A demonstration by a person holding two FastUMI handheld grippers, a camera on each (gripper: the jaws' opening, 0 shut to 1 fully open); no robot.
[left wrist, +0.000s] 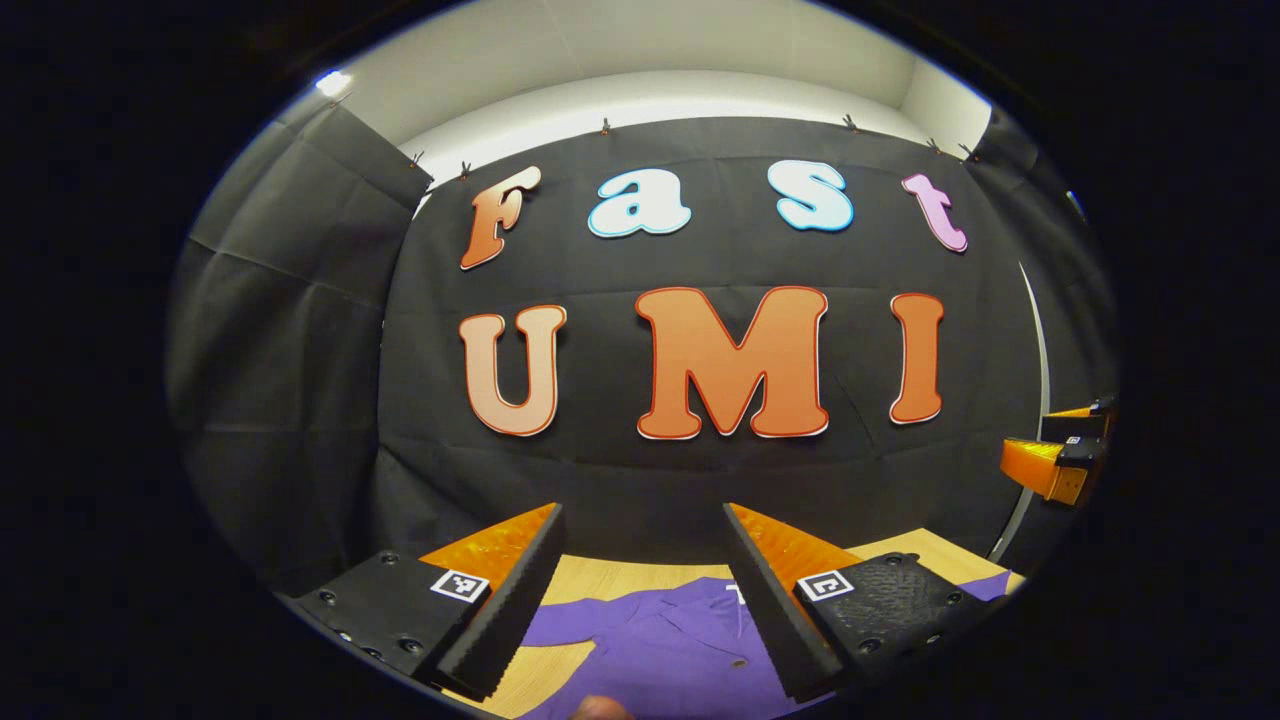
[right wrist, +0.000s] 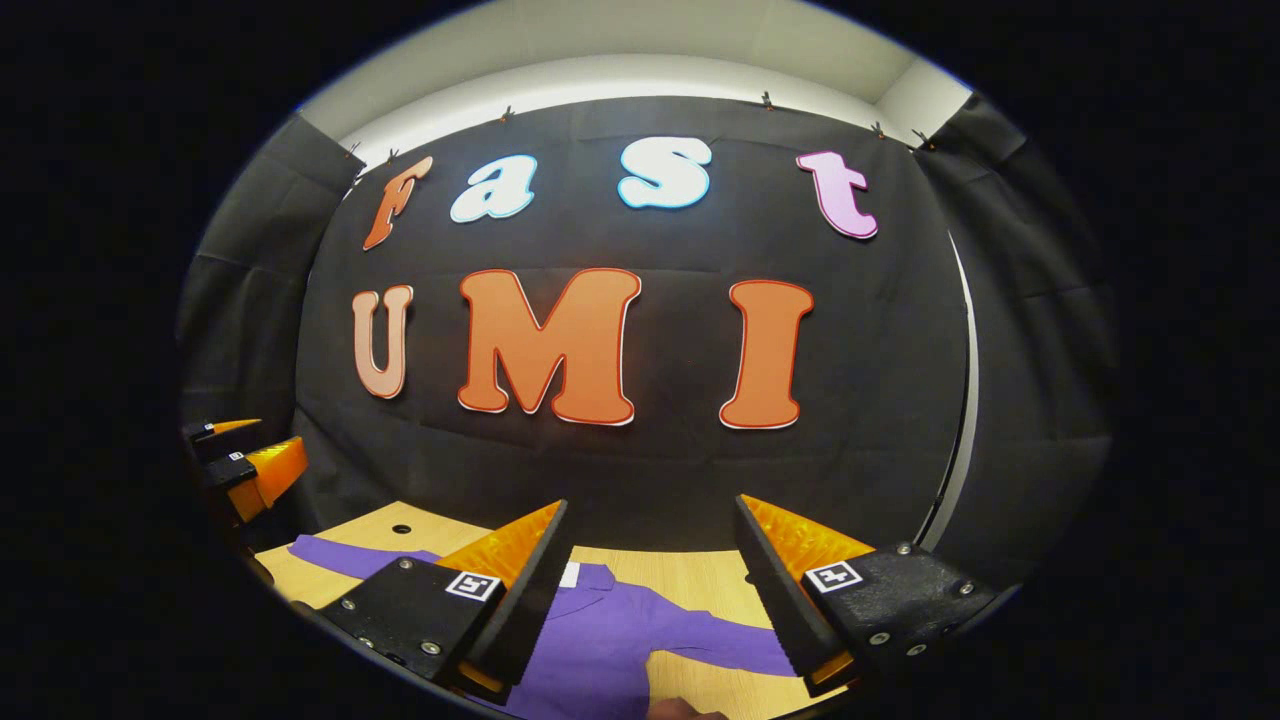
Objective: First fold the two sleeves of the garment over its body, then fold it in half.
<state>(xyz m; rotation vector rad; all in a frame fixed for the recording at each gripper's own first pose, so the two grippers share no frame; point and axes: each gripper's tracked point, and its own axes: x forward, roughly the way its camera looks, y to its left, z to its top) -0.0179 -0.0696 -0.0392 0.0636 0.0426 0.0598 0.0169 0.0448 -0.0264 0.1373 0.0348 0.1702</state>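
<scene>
Purple cloth garment [right wrist: 610,640] flat on pale wood table [right wrist: 700,575], sleeves spread

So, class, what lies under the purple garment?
The purple long-sleeved garment lies spread on a light wooden table, both sleeves out to its sides. The wood shows bare around it, with a small round hole near one corner. Whatever lies beneath the cloth is covered.

Recording booth, not home. Black cloth wall [left wrist: 300,330] clipped along top edge by small clips [left wrist: 605,126], white room wall [right wrist: 620,75] behind. Light wooden counter [right wrist: 690,575] with round hole [right wrist: 401,528]. Bright lamp [left wrist: 333,82] overhead.
</scene>
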